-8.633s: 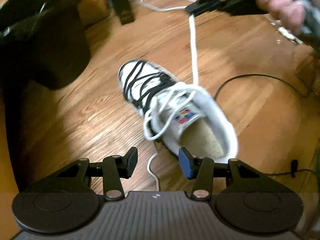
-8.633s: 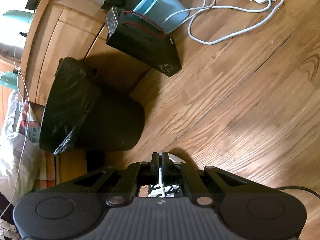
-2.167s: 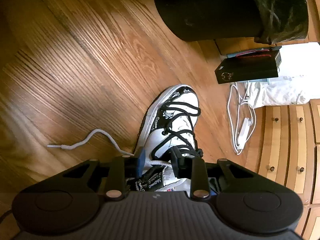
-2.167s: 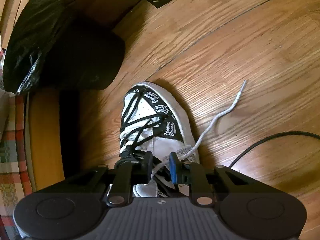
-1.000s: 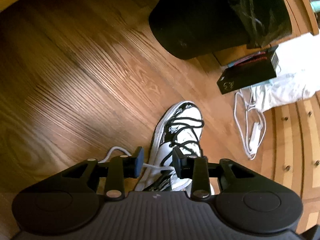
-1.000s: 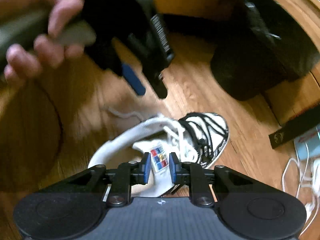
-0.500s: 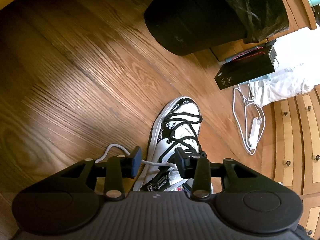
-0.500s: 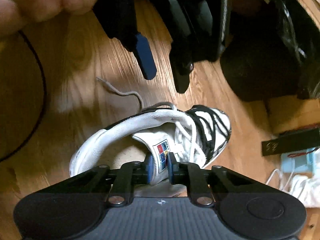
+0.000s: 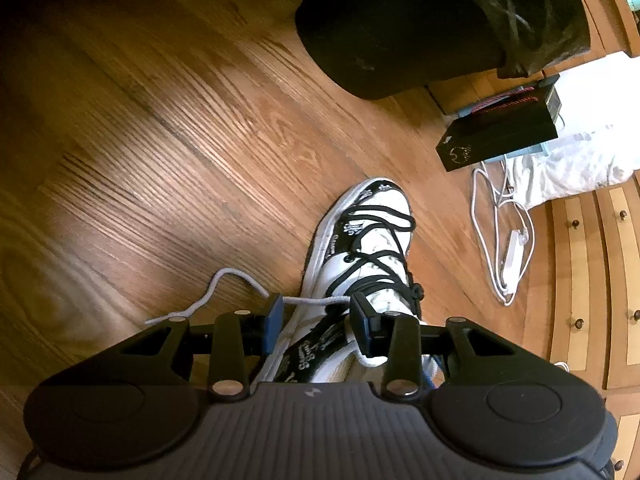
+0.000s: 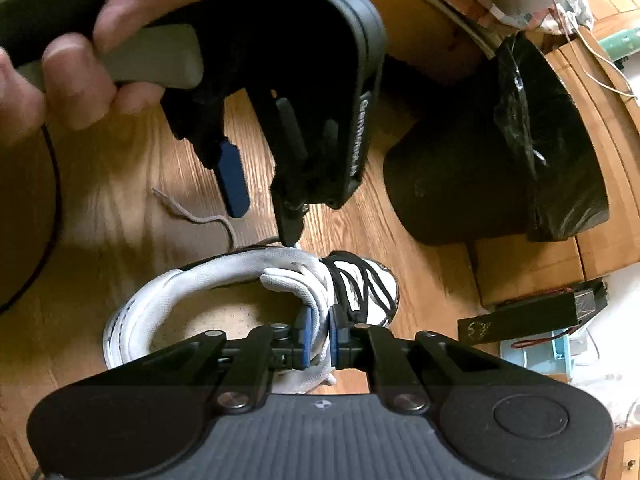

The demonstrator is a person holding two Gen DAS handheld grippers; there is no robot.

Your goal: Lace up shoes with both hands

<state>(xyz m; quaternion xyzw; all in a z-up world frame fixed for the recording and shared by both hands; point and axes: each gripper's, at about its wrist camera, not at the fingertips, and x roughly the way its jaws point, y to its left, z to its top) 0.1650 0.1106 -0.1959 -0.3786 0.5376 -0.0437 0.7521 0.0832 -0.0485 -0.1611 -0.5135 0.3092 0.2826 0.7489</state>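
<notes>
Black-and-white sneaker (image 9: 360, 264) sitting on the wood floor (image 9: 168, 128), lower middle of both views. Right gripper (image 10: 319, 338) just closed down, now pinching the white tongue-side fabric and lace at the shoe's opening. Left gripper (image 9: 316, 320) spread apart over the collar, white lace (image 9: 224, 284) running across the gap, not pinched. Black bin (image 9: 420, 20) upper right. Hand (image 10: 80, 40) gripping the left handle, upper left.

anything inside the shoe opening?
Right wrist view: only a speckled tan insole shows inside the shoe, nothing lying on it. The tongue and the right gripper cover the part toward the toe.
</notes>
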